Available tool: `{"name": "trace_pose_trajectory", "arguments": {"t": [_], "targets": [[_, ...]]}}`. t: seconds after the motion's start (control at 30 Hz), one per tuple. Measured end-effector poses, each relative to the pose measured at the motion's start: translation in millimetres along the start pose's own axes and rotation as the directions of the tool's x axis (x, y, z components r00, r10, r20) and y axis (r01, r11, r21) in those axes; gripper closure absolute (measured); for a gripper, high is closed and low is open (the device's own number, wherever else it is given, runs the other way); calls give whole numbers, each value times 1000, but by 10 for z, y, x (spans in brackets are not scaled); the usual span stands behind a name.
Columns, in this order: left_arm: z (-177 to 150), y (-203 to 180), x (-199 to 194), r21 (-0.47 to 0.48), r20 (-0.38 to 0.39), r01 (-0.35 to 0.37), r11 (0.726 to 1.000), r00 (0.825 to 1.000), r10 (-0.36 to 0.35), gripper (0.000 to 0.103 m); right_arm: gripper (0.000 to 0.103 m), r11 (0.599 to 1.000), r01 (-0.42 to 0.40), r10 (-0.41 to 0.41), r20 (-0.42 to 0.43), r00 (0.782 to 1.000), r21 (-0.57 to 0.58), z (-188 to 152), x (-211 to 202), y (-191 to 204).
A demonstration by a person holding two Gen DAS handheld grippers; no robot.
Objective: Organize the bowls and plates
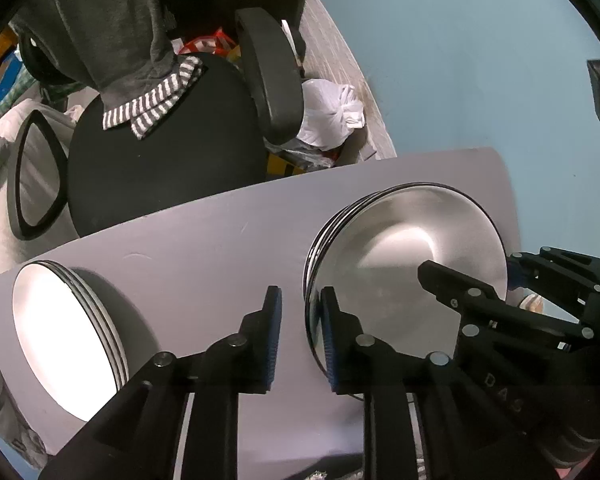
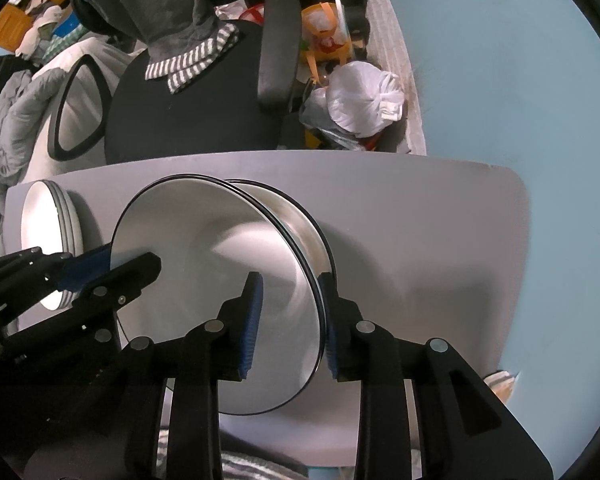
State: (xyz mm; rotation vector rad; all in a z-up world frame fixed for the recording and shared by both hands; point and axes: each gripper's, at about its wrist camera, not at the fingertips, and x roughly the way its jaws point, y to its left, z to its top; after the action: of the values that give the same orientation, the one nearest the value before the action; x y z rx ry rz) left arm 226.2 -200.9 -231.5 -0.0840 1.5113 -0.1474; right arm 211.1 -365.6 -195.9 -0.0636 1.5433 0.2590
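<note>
Left wrist view: looking down on a pale grey desk (image 1: 204, 240). The left gripper (image 1: 300, 336) points down with its blue-padded fingers (image 1: 274, 336) slightly apart, straddling the near rim of a stack of steel bowls (image 1: 404, 252); the rim sits between the pads, and no pad clearly presses on it. The bowls sit on the right of the desk, nested, hollows facing up toward the camera. A stack of white plates (image 1: 64, 336) lies flat at the desk's left end, well apart from the bowls. The right gripper (image 1: 460, 288) reaches in over the bowls' far side.

Right wrist view: the right gripper (image 2: 290, 324) also points down, fingers (image 2: 252, 320) parted around the opposite rim of the top bowl (image 2: 220, 292); a gap shows on the inner side. The top bowl looks slightly offset from the bowls under it (image 2: 300, 220). The left gripper (image 2: 112, 272) holds its place at the other edge. The plates (image 2: 48, 236) rest beyond it.

Judgement: a bowl seems just set onto the stack, both grips loosening. Next calls for lifting both grippers straight up, clear of the rim, without nudging the stack. Being round, the bowls have no long axis; their openings face up.
</note>
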Motion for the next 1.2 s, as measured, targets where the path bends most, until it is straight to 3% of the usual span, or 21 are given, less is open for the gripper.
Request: {"name": "trace_pose_trajectory", "arguments": {"t": [0.27, 0.43, 0.63, 0.7, 1.2], "targets": [[-17, 18, -22, 7, 3, 4, 1000, 1000, -4, 81, 72, 999, 43, -43, 22, 999, -20, -15, -54, 62], [-21, 31, -53, 9, 20, 2, 1000, 1000, -3, 75, 57, 996, 89, -88, 57, 995, -18, -32, -128, 74], [-48, 43, -131, 9, 36, 5, 1000, 999, -6, 74, 57, 996, 87, -86, 73, 994, -8, -34, -193, 54], [-69, 47, -182, 11, 55, 0, 1000, 998, 0, 67, 55, 996, 89, -89, 81, 993, -6, -46, -220, 57], [-261, 72, -514, 11, 125, 1, 1000, 992, -3, 67, 50, 997, 66, -70, 131, 989, 33, -217, -467, 40]]}}
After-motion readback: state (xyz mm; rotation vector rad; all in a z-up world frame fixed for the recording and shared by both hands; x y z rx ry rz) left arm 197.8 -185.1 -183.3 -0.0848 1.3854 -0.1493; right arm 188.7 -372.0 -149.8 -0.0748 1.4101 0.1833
